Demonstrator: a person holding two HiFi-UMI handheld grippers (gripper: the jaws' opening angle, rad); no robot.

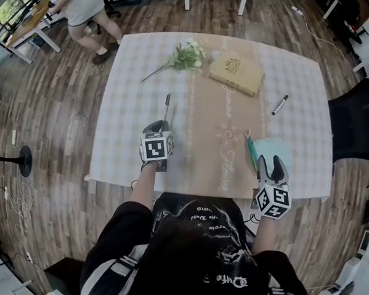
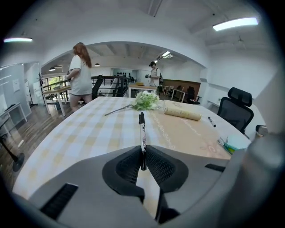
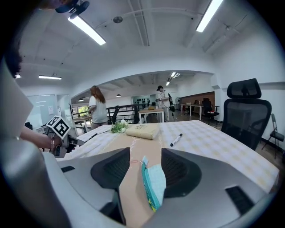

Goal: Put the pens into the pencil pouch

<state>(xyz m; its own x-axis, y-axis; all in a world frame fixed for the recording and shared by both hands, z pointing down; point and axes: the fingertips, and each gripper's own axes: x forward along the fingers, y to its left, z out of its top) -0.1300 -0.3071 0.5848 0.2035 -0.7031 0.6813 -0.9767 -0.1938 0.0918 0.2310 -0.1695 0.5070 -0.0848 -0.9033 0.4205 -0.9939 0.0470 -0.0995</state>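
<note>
My left gripper [image 1: 163, 126] is shut on the rear end of a black pen [image 1: 167, 106], which sticks out forward over the left half of the table. In the left gripper view the pen [image 2: 142, 133] stands straight between the closed pads. A second black pen [image 1: 280, 104] lies loose on the right part of the table. The teal pencil pouch [image 1: 266, 148] lies near the front right edge. My right gripper [image 1: 273, 162] is open around it. In the right gripper view the pouch [image 3: 153, 182] lies between the pads with a gap on its left side.
A tan book [image 1: 236, 70] and a spray of white flowers [image 1: 186, 54] lie at the far side of the checked table [image 1: 131, 98]. A black office chair [image 1: 358, 122] stands to the right. A person [image 1: 80, 12] stands beyond the far left corner.
</note>
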